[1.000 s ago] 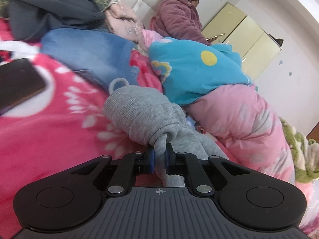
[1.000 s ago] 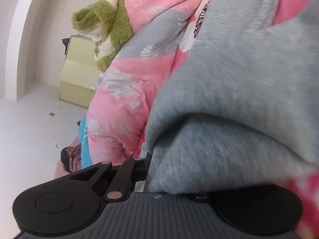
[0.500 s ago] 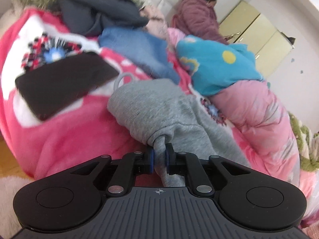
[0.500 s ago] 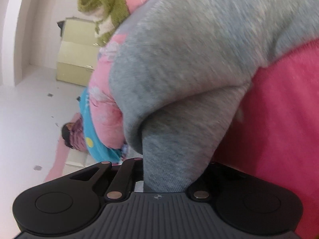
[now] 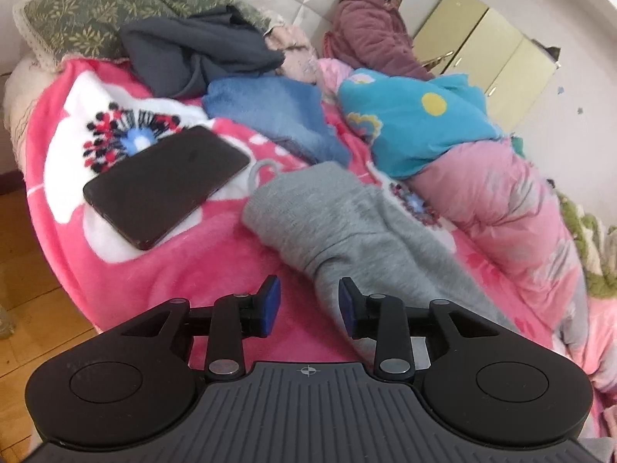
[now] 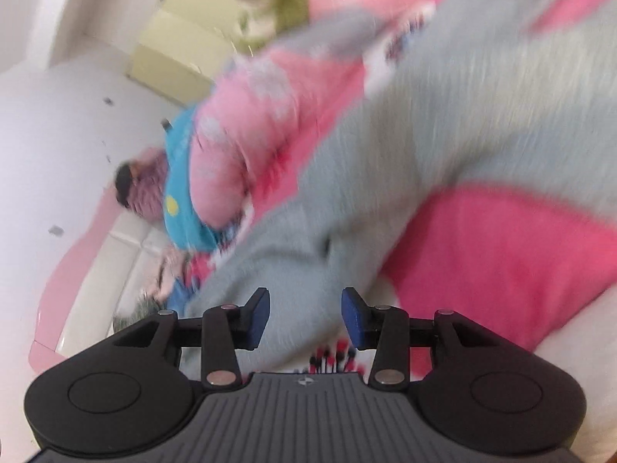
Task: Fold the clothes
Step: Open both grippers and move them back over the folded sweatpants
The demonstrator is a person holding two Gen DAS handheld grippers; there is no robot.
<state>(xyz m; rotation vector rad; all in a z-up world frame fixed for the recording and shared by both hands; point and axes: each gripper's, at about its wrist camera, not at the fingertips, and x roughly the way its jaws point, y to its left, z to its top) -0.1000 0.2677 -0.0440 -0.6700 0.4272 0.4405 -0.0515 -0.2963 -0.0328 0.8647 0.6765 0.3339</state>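
Now released: both tools have let go of the grey knitted garment on the bed.
Half a second ago the left tool (image 5: 306,305) pinched a fold of the grey knitted garment (image 5: 339,216); its blue-padded jaws now stand wide, with the cloth's near edge just beside the right pad. The garment lies in a rumpled, doubled strip on the pink floral fleece blanket (image 5: 162,270), near a dark flat rectangular slab (image 5: 166,181). The right tool (image 6: 305,316), earlier buried in grey cloth, is likewise wide, the garment (image 6: 443,127) spread before it in a blurred view. Judged so, one fold has been laid down; a fresh grip seems due.
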